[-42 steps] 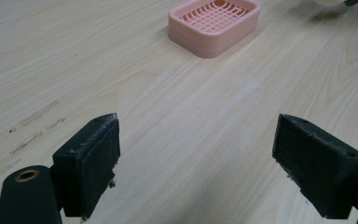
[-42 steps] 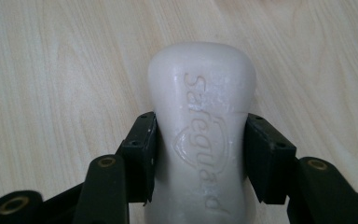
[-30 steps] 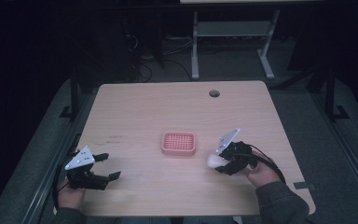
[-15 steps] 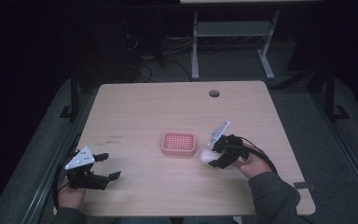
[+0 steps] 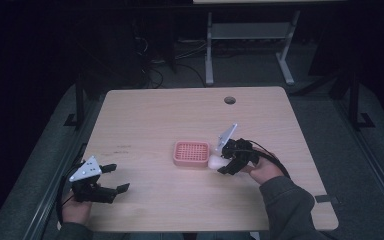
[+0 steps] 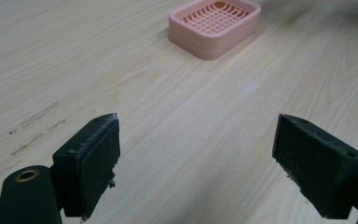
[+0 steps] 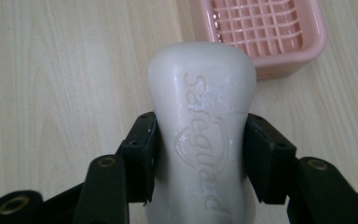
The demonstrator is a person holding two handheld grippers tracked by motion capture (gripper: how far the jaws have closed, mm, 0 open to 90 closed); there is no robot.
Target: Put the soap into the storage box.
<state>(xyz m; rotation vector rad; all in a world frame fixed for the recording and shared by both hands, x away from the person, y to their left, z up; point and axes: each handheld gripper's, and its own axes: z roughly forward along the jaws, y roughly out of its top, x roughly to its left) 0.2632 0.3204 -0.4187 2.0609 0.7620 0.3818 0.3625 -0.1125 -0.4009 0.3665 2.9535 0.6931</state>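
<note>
Both tongs are out over the wooden table (image 5: 145, 120). Right tongs (image 7: 199, 154) have their two black jaws pressed against the sides of a white bar of soap (image 7: 200, 116) — the bar stands out past the jaw tips, and raised lettering on its top face reads "Safeguard". In the high view these right tongs (image 5: 220, 164) sit just right of the pink soap dish (image 5: 191, 153), with the soap (image 5: 215, 161) close beside the dish's right edge; whether the two touch cannot be told. From the right gripper view the dish (image 7: 279, 51) lies just beyond the soap's far end, its grid floor showing.

Left tongs (image 6: 198, 163) are spread wide with bare table between the jaws and nothing held. In the high view they (image 5: 115, 178) are near the table's front left corner, well apart from the dish, held by the person's left hand (image 5: 75, 210). The dish (image 6: 214, 25) appears ahead of them in the left gripper view, resting flat on the table.

A round hole (image 5: 229, 100) sits near the table's far edge — to the right of centre.
</note>
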